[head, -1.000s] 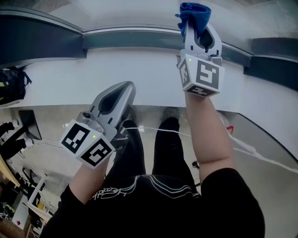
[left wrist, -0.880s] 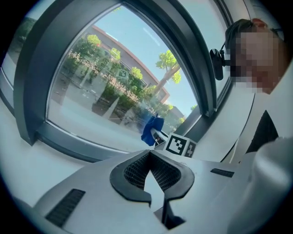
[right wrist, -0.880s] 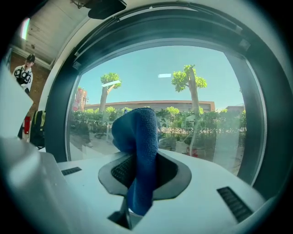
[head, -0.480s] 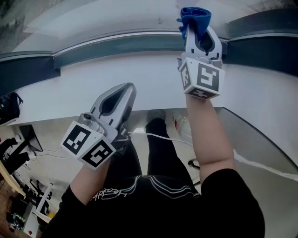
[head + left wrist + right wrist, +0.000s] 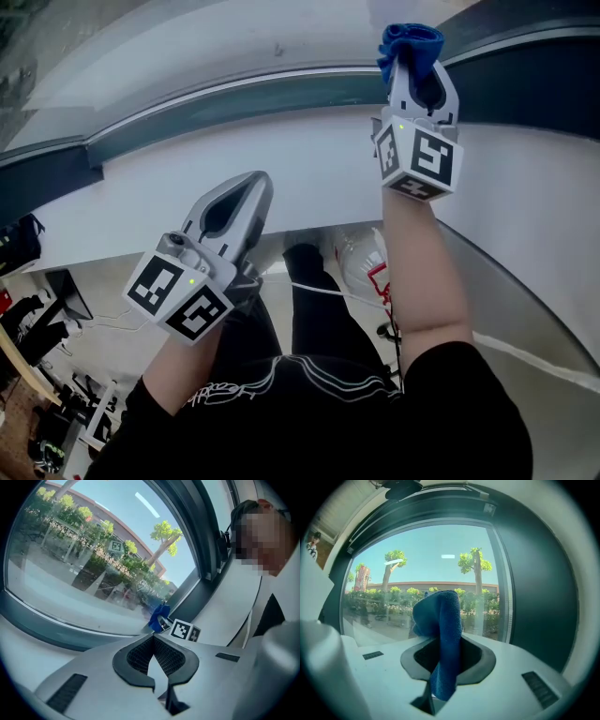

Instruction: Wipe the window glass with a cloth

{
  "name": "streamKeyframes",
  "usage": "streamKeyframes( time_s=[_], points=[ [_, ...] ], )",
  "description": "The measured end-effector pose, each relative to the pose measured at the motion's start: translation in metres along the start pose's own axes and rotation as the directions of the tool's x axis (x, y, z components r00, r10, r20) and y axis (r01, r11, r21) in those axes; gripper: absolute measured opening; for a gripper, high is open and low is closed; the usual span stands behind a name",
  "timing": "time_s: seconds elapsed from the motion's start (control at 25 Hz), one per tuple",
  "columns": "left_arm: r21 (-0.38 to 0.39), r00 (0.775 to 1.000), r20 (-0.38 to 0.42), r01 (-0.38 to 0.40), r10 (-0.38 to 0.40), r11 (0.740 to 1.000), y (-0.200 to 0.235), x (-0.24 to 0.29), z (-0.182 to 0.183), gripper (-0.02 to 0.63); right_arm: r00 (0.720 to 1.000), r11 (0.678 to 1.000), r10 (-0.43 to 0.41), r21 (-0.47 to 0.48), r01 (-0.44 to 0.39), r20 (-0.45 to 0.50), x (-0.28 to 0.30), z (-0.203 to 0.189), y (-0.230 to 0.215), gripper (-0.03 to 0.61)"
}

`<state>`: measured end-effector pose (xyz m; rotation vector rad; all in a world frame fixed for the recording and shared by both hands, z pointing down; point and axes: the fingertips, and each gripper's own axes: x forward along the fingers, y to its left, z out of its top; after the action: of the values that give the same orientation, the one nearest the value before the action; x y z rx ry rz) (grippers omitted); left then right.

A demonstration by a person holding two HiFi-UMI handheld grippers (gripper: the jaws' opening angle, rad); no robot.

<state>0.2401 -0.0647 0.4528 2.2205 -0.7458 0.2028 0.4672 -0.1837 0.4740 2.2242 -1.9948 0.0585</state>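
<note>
Dark window frame (image 5: pixel 534 597); broad white sill (image 5: pixel 309 159); pale floor (image 5: pixel 112 352) below; sunlit trees (image 5: pixel 476 564) and blue sky (image 5: pixel 431 545) outside

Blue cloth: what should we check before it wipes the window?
1. Grip: blue cloth clamped in the right hand-held gripper: ok.
2. Reach: cloth sticks out past the jaws, toward the window glass: ok.
3. Contact: cloth pressing on the glass: cannot tell.
4. Other side: left hand-held gripper shut, empty, held lower and apart from the cloth: ok.
</note>
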Motion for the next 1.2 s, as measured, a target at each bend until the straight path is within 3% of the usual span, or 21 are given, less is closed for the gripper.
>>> streamKeyframes(
  time_s=[0.36,0.84,1.04,1.2],
  points=[
    [0.007,0.999,-0.031,0.021,-0.020,1.000,-0.017,0.025,-0.013,0.006,0.989,0.988,-0.139,0.061,0.142,-0.051,-0.001,-0.022,-0.068,0.064],
    [0.052,1.000,0.013,0.014,-0.014,0.999,-0.015,-0.008,0.009,0.006,0.977,0.968,-0.207,0.129,0.213,-0.058,-0.012,-0.002,-0.074,0.064],
    [0.098,0.999,0.037,0.016,-0.020,0.995,-0.035,-0.075,0.038,0.006,0.988,0.978,-0.151,0.143,0.155,-0.039,-0.063,0.060,-0.025,0.064],
    [0.241,0.995,0.073,0.046,-0.065,0.970,-0.072,-0.137,0.079,0.006,0.998,0.976,0.034,0.214,-0.044,0.051,-0.106,0.144,0.037,0.064]
  ],
)
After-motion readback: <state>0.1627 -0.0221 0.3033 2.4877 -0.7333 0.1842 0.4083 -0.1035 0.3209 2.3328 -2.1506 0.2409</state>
